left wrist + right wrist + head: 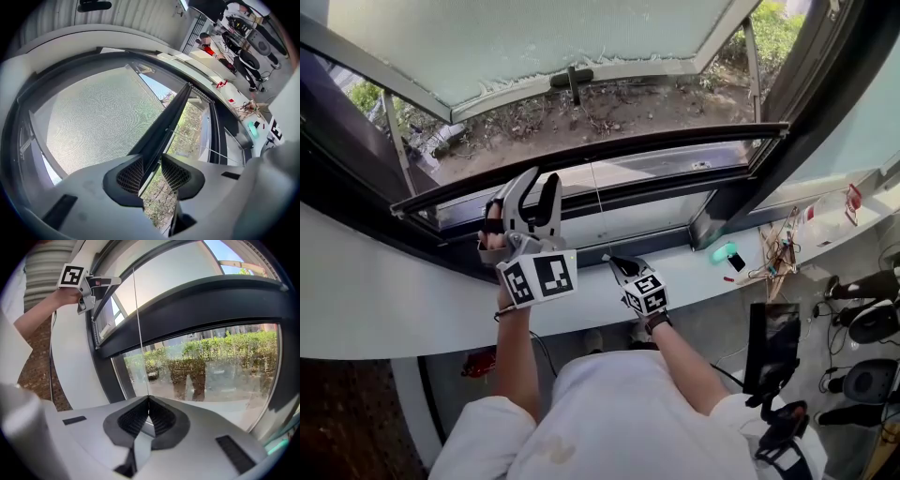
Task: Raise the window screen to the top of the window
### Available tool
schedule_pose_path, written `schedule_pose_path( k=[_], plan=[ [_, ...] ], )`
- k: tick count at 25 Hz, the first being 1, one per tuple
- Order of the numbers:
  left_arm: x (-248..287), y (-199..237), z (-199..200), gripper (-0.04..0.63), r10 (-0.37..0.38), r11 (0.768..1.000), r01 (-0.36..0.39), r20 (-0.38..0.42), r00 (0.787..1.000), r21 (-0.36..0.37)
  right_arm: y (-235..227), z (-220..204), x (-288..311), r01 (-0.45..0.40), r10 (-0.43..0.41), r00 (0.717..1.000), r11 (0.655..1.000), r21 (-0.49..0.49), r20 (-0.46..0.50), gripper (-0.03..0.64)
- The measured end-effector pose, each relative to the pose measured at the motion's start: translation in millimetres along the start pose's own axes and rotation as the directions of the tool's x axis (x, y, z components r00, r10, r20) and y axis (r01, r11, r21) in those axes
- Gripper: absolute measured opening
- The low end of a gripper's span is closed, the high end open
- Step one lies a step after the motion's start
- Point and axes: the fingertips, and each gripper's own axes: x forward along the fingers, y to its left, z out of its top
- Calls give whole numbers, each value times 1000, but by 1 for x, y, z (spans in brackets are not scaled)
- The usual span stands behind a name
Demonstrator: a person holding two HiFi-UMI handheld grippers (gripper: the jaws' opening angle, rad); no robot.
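with the screen (93, 117) bar (675, 142) low in the window, just above the sill (375, 300) and far from the top, the main risk was a skewed lift. the left gripper (538, 180), pointing level with its claw narrowed onto the bar's edge near the left end, could slip off that thin lip or outrun the other side and jam the bar in its tracks. further right, the right gripper (615, 262) tipped somewhat downward, its claw pinched tight on the thin cord (598, 202), which could slide through the pads if jerked.
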Motion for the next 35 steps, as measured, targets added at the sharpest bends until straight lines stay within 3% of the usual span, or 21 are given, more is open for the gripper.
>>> schedule_pose_path(
  k=[16,27,31,35],
  plan=[
    [6,38,26,115,71,997,-73,56,996,38,10,51,-4,2,-4,996,1000,26,93,3],
    [6,77,52,115,145,987,-152,116,983,53,20,96,-13,-25,31,984,999,-36,175,3],
    [10,92,61,115,163,979,-177,131,978,101,23,126,-21,-68,59,966,997,29,252,3],
    [9,101,68,114,169,974,-188,145,975,130,32,165,-31,-91,87,944,996,-4,318,3]
  ],
)
